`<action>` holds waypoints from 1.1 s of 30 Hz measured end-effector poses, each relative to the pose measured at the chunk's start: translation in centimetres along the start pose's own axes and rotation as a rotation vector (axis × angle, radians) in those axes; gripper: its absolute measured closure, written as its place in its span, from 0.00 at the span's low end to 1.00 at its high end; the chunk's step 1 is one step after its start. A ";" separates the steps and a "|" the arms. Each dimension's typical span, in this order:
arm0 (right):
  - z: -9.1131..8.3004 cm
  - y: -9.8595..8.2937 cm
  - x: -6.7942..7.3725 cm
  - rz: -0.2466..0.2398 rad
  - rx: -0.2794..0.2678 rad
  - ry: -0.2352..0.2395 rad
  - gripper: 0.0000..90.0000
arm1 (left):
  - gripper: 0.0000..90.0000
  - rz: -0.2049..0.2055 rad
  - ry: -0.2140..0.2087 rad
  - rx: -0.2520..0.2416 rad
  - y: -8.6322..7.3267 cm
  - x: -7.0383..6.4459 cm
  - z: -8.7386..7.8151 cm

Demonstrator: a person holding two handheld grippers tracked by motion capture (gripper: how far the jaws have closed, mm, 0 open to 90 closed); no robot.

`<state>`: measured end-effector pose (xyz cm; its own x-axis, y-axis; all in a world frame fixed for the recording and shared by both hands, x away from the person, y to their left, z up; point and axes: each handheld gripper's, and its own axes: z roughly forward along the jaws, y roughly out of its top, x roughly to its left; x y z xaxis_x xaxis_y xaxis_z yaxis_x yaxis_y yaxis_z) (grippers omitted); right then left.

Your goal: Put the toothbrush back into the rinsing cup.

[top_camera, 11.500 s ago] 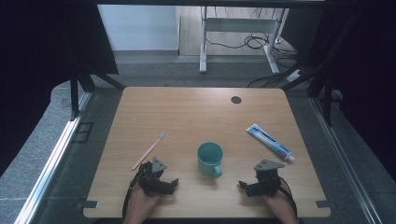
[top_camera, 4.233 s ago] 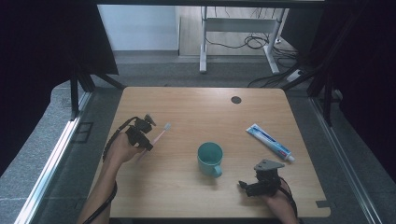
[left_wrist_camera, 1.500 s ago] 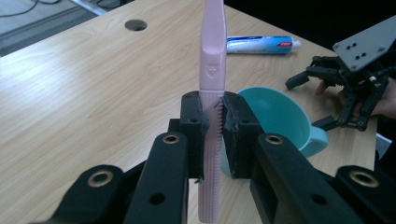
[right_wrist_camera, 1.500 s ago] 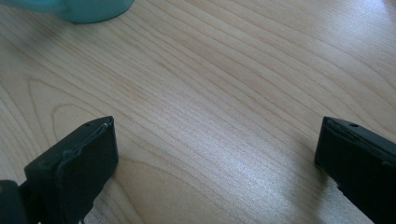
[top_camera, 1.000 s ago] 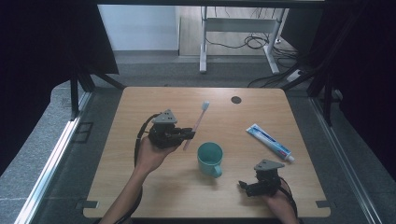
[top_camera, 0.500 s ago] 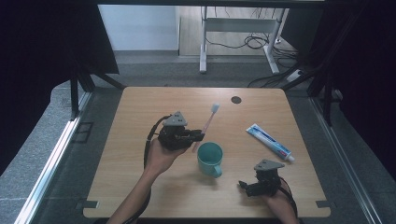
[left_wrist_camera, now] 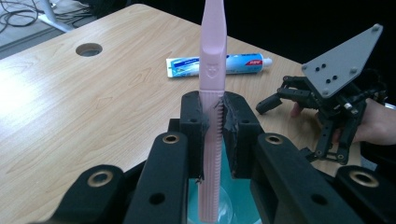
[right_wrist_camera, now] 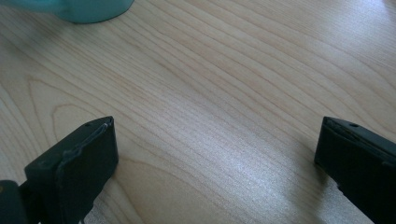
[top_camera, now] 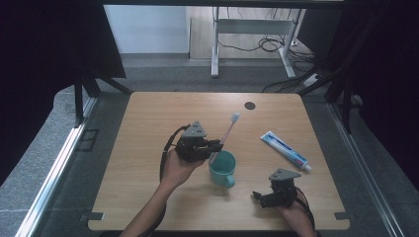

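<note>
The left gripper (top_camera: pixel 213 146) has its jaws closed tight on the ribbed handle of a pink plastic toothbrush (top_camera: pixel 226 134), which stands tilted, with the handle end just above the mouth of the round teal cup (top_camera: pixel 222 168) and the white bristle head pointing up and away. To do this step well, I think the handle end should come over the middle of the cup (not the rim) and go down slowly before the jaws let go, so the cup does not tip. The right gripper (top_camera: pixel 265 198) rests on the table with jaws spread wide, holding nothing. The light wooden table (top_camera: pixel 148 118) also carries a blue-and-white toothpaste tube (top_camera: pixel 285 150); behind it are grey floor and cables.
</note>
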<state>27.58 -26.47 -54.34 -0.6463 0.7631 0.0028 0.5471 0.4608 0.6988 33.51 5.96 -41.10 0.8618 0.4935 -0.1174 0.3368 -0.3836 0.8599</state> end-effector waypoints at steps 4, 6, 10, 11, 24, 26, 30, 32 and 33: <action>0.0 0.0 0.0 0.000 0.000 0.000 0.00 | 0.89 0.000 0.001 -0.003 -0.2 -0.2 0.6; 0.0 0.0 0.0 0.001 -0.001 0.000 0.00 | 0.89 0.003 0.002 -0.005 -0.2 -0.3 0.6; 0.0 0.0 0.0 0.001 -0.001 0.000 0.00 | 0.89 0.003 -0.001 -0.007 -0.4 -0.5 1.1; 0.0 0.0 0.0 0.001 -0.001 0.000 0.00 | 0.89 0.003 -0.003 -0.005 -0.5 -0.5 1.3; 0.0 0.0 0.0 -0.002 -0.002 0.000 0.00 | 0.89 0.003 -0.003 0.019 -2.2 -0.8 2.7; 0.0 0.0 0.0 -0.002 0.000 0.002 0.00 | 0.89 0.002 -0.004 0.019 -2.3 -0.8 2.7; 0.0 0.0 0.0 -0.002 0.000 0.001 0.00 | 0.89 -0.001 -0.003 0.028 -2.8 -0.9 3.1; 0.0 0.0 0.0 0.000 -0.001 0.002 0.00 | 0.89 0.001 -0.001 0.035 -3.0 -1.0 3.3; 0.0 0.0 0.0 0.000 -0.001 0.002 0.00 | 0.89 0.002 0.001 0.041 -3.2 -1.1 3.5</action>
<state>27.58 -26.47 -54.34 -0.6471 0.7624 0.0041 0.5467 0.4602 0.6995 32.80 3.90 -45.40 0.8621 0.4936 -0.1148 0.3499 -0.4160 0.8393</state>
